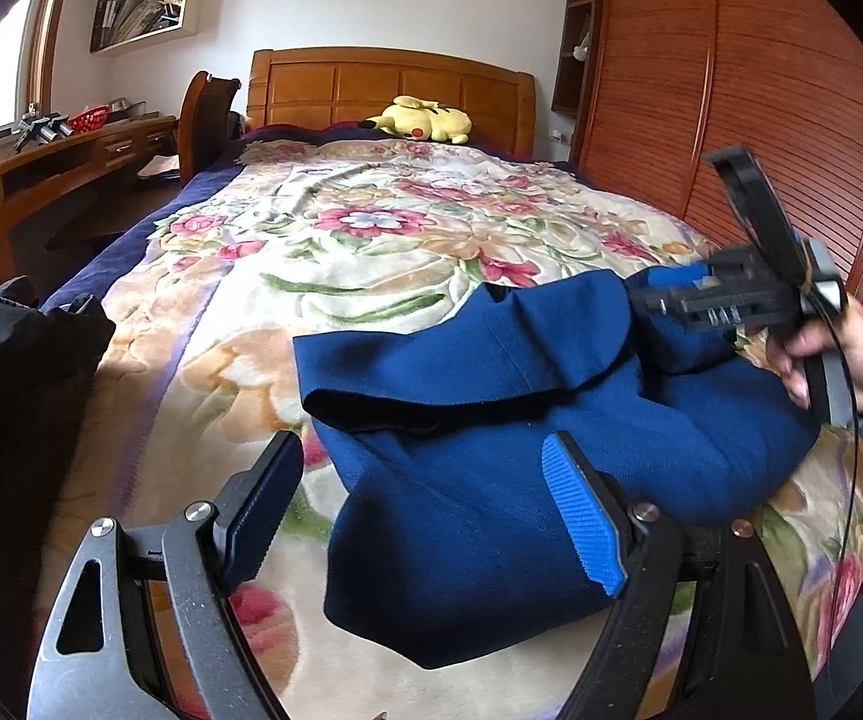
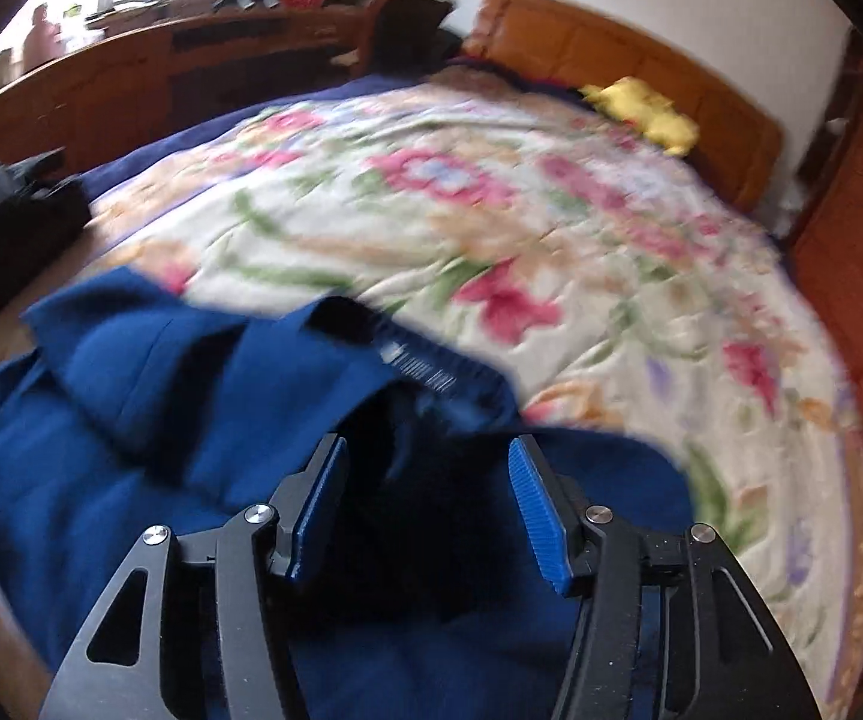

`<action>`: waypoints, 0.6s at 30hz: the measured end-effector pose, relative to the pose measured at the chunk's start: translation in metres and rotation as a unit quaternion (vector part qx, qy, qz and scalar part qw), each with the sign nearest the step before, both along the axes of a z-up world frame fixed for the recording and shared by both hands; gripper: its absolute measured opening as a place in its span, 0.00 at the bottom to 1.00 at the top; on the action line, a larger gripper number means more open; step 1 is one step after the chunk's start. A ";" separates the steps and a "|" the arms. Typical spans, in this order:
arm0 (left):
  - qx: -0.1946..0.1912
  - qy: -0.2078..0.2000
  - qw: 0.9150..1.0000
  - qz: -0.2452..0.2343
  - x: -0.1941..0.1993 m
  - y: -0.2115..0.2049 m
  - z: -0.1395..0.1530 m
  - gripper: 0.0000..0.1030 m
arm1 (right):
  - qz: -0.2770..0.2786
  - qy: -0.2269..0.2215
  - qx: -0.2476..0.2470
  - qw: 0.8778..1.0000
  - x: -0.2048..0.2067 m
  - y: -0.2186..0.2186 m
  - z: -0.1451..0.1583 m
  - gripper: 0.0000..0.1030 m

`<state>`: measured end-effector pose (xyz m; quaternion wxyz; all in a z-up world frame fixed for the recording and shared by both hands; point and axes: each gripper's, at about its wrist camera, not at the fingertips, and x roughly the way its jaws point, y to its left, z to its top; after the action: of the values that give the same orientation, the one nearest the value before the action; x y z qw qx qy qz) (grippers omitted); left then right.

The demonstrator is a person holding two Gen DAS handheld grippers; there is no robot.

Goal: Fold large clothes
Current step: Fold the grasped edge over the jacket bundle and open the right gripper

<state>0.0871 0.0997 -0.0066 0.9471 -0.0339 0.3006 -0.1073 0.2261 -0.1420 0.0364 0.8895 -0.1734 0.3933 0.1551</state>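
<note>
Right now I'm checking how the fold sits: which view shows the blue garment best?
The left wrist view: the blue garment is sharp there, its folded flap and dark lining edge clear against the floral blanket. The right wrist view is blurred and close, showing only part of it.

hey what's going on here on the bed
A person with a gripper in each hand is folding a blue garment on a bed with a floral blanket. It lies partly folded. The left gripper is open over its near edge; the right gripper is open above the cloth, gripping nothing.
</note>
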 end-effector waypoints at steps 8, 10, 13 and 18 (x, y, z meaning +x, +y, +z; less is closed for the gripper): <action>-0.004 -0.005 1.000 0.005 0.002 0.002 0.002 0.80 | 0.046 -0.080 0.022 0.995 -0.041 0.011 0.017 0.57; -0.003 -0.005 1.000 0.006 0.001 0.004 0.002 0.80 | 0.066 -0.078 0.035 0.994 -0.049 0.017 0.016 0.57; 0.000 -0.005 1.000 0.010 0.001 0.006 0.001 0.80 | 0.108 -0.044 0.021 0.993 -0.044 0.038 -0.003 0.57; -0.002 -0.006 1.000 0.015 0.000 0.011 0.002 0.80 | 0.142 0.002 -0.019 0.990 -0.029 0.065 -0.039 0.58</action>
<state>0.0866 0.1107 -0.0042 0.9505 -0.0393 0.2938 -0.0937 0.1972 -0.0771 -0.0022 0.8542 -0.2441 0.3696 0.2725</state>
